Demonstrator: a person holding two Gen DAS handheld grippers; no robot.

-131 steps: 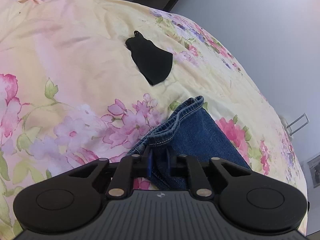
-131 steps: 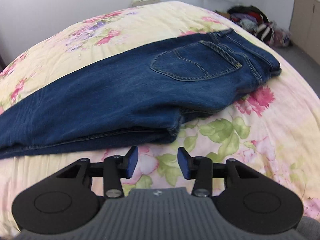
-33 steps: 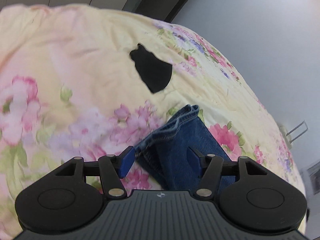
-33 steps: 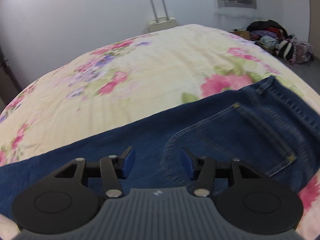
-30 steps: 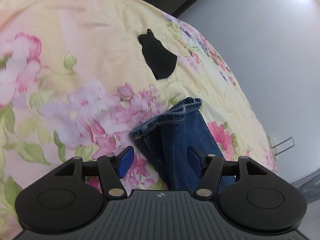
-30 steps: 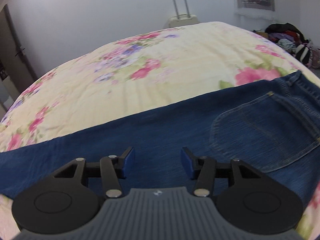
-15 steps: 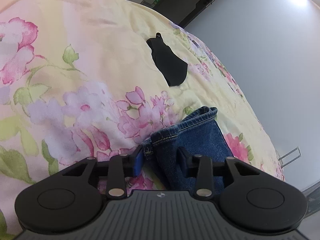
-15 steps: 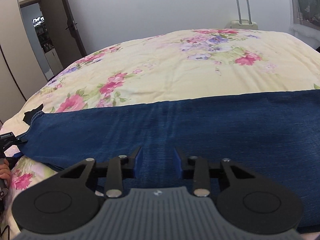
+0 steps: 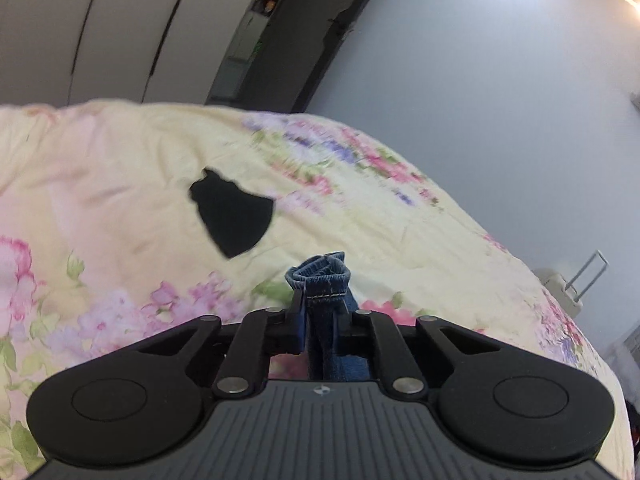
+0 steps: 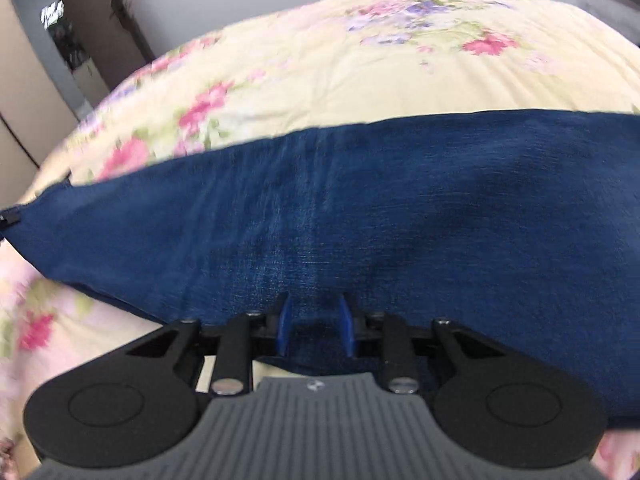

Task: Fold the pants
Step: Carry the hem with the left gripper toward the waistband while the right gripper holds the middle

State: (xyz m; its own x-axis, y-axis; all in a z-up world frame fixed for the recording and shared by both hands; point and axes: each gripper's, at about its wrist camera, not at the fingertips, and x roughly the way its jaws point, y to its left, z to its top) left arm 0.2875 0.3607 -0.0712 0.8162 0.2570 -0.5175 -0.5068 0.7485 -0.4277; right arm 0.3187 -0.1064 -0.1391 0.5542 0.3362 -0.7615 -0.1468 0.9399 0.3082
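Observation:
The blue jeans (image 10: 360,208) lie folded lengthwise across the floral bedspread (image 10: 360,64), filling the right wrist view from left to right. My left gripper (image 9: 322,316) is shut on the bunched leg hem of the jeans (image 9: 324,276), which sticks up between its fingers above the bed. My right gripper (image 10: 314,326) has its jaws narrowed on a pinch of denim at the near edge, around the middle of the leg.
A black cloth (image 9: 232,216) lies on the bedspread (image 9: 100,184) beyond the hem, up and left. A dark doorway (image 9: 280,28) and grey wall stand behind the bed. A suitcase handle (image 9: 588,276) shows at the far right edge.
My left gripper closed on the leg hem and lifted it off the bed. My right gripper moved along the jeans from the pocket end toward the leg and narrowed onto the denim.

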